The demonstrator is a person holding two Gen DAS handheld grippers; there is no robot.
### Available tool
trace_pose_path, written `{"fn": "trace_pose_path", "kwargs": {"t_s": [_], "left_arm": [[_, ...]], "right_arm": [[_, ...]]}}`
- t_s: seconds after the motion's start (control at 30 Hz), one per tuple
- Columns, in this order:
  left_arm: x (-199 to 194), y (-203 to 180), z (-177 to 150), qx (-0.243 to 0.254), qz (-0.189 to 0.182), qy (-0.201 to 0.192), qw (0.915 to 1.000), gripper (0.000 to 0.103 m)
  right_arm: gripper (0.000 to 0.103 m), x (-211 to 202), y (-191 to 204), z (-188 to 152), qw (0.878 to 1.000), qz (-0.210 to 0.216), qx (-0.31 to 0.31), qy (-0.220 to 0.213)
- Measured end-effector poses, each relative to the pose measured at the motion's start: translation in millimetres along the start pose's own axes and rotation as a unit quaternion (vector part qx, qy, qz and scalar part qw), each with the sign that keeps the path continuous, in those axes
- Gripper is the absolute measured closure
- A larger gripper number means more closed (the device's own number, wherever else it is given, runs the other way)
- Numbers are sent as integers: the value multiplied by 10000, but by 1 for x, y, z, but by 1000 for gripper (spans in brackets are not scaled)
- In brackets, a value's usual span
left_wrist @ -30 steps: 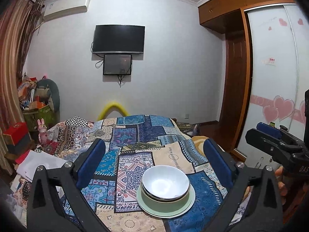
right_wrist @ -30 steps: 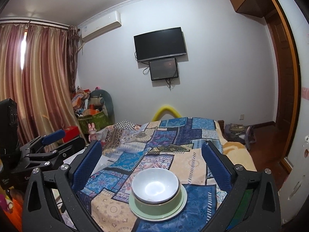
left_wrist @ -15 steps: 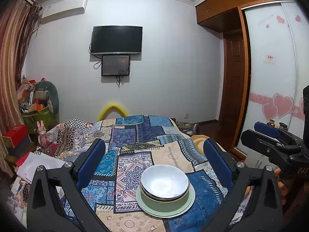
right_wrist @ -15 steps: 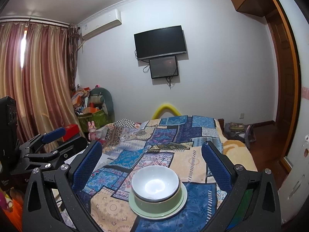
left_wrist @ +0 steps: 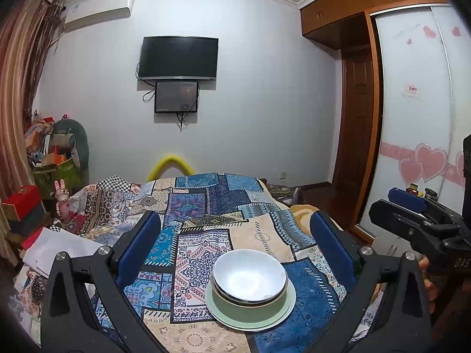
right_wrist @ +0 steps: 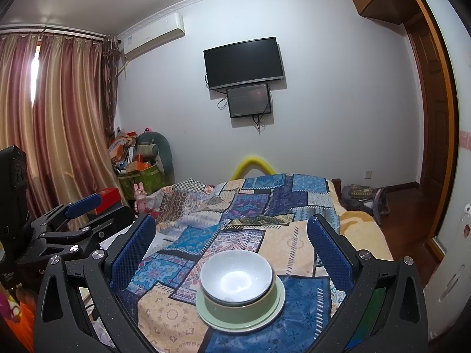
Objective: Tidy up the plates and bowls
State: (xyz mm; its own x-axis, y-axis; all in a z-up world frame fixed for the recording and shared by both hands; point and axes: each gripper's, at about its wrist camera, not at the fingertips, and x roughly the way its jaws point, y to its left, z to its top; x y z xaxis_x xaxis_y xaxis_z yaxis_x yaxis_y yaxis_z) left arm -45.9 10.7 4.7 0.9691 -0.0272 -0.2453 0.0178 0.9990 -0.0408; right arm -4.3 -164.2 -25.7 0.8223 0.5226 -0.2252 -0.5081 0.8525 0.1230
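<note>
A white bowl (left_wrist: 249, 276) nested in a green bowl (right_wrist: 240, 302) on a pale green plate (left_wrist: 250, 314) is seen on the near patchwork bedspread (left_wrist: 206, 206), centred just ahead of both the left gripper (left_wrist: 235, 241) and right gripper (right_wrist: 231, 241), each held empty with jaws wide apart, neither clearly nearer.

Bare quilt (left_wrist: 259, 238) all around the stacked bowls (left_wrist: 249, 279).

Glossy dishes, matt cloth

Glazed white bowl (right_wrist: 236, 276) shines; patchwork quilt (right_wrist: 276, 206) is soft cloth; wardrobe (left_wrist: 356, 135) polished wood.
</note>
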Motion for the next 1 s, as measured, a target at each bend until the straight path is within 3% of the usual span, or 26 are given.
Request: {"fn": "trace_pose_path", "kwargs": {"t_s": [1.0], "left_arm": [[3, -3, -1, -32, -172, 28, 9998, 0]], "right_arm": [[0, -3, 4, 2, 9999, 24, -98, 33]]}}
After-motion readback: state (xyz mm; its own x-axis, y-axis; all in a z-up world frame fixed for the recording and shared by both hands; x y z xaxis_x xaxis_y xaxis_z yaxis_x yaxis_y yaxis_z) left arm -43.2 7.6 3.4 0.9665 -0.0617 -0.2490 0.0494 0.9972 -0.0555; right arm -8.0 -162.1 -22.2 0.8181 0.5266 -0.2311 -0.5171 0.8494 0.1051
